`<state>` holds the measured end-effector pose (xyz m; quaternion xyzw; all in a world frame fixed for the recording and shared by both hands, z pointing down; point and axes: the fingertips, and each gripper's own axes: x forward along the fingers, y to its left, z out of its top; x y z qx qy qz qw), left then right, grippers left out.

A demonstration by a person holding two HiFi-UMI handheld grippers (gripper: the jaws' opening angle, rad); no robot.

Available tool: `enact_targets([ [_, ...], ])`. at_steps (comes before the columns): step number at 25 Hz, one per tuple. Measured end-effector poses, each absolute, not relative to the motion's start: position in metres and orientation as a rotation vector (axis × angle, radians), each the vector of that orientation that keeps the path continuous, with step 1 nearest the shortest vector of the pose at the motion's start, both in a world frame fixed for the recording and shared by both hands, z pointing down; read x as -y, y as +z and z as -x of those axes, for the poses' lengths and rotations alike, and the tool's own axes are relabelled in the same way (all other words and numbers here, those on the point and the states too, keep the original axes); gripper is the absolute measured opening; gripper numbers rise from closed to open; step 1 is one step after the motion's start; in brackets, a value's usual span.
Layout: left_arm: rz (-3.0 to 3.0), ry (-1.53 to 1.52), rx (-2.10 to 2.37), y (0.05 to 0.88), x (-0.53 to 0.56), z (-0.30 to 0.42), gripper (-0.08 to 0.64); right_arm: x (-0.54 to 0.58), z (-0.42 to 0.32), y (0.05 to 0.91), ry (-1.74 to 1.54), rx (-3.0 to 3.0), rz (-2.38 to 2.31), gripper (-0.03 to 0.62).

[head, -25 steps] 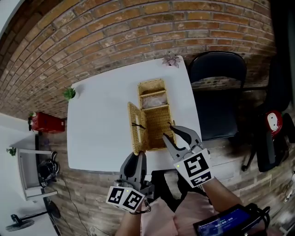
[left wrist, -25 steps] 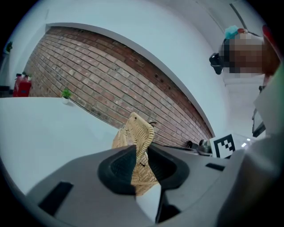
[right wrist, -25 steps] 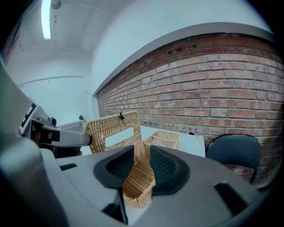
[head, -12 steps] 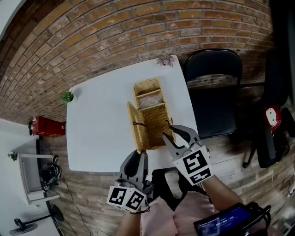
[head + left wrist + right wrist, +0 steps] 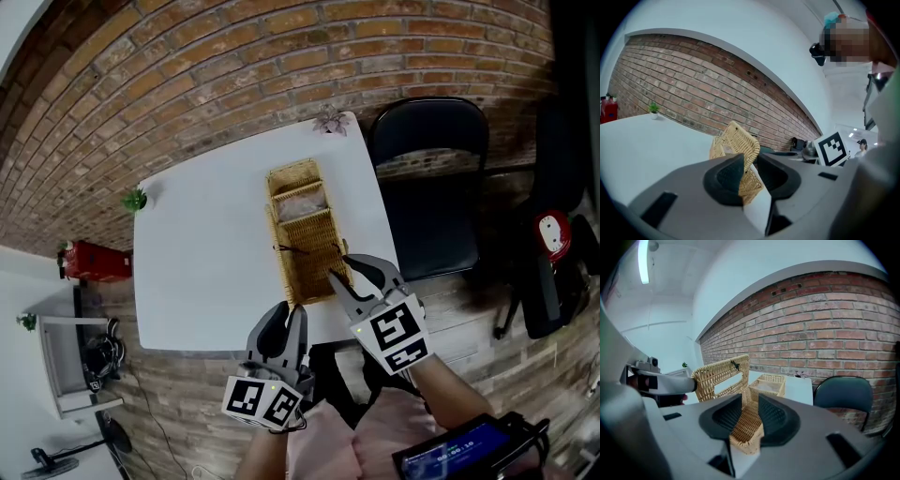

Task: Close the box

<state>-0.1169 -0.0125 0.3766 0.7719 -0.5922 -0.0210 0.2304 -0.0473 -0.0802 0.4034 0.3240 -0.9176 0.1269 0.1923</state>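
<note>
A long wicker box (image 5: 314,258) lies on the white table (image 5: 206,253), its hinged lid (image 5: 278,248) standing nearly upright along the left wall. My right gripper (image 5: 339,269) is shut on the box's right wall at the near corner; wicker fills the gap in the right gripper view (image 5: 749,413). The left gripper (image 5: 284,314) hovers at the table's front edge, just short of the box's near end. Its jaws are opening; in the left gripper view (image 5: 749,171) the lid (image 5: 736,140) shows through the gap without the pads pressing on it.
A black chair (image 5: 431,178) stands right of the table. A small green plant (image 5: 134,199) sits at the table's left corner and a dried sprig (image 5: 330,120) at its far corner. A brick wall runs behind. A red object (image 5: 94,261) and a white shelf (image 5: 66,356) stand on the left.
The lid has swung from leaning out to the left up to nearly upright over the box. The left gripper's jaws have spread a little. The right gripper has stayed at the near corner.
</note>
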Motion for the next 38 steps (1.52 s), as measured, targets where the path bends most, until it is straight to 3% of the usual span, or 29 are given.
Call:
enact_targets([
  [28, -2.231, 0.09, 1.581, 0.39, 0.02, 0.085, 0.12, 0.079, 0.037, 0.415, 0.404, 2.596, -0.852, 0.074],
  [38, -2.247, 0.098, 1.558, 0.395, 0.022, 0.077, 0.124, 0.091, 0.021, 0.391, 0.747, 2.73, -0.943, 0.077],
])
